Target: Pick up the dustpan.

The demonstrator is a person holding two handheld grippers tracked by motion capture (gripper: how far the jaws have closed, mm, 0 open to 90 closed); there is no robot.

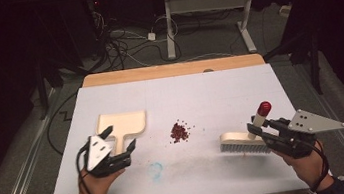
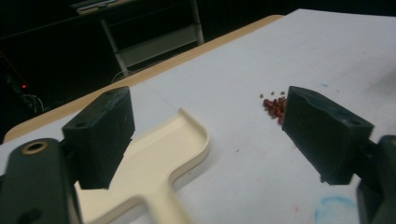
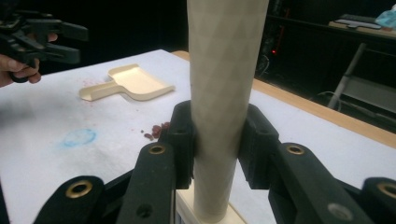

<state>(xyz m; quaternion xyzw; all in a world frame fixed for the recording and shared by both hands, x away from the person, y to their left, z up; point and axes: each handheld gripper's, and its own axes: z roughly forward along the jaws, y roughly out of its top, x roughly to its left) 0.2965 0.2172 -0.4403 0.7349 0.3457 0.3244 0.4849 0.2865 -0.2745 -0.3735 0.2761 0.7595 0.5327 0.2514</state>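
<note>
the right gripper point(image 1: 259, 132) is clamped on the handle of the brush point(image 1: 244, 140), both pads pressed flat against the pale shaft, so the brush stands with its bristles down on the desk point(image 1: 209, 92) and its handle rising to a red tip. held that way, the bristle row faces the little heap of red beads point(image 1: 179, 132), which lies at about 9 o'clock from the brush with a bare stretch of white sheet between them; it looks ready for a sideways sweep.

the left gripper point(image 1: 117, 143) hangs with its jaws spread wide and nothing between the pads, hovering just over the handle of the dustpan point(image 1: 122, 126). the dustpan lies flat at roughly 9 o'clock from the beads, so the beads sit between pan and brush, which suits pushing them across into it; i judge the left gripper is about to take the handle and steady the pan.

the brush has a cream block, grey-white bristles and a faintly textured, tapering handle. the dustpan is cream, shallow, with a raised rim. a faint blue ring point(image 1: 157, 170) marks the sheet at about 7 o'clock from the beads.
</note>
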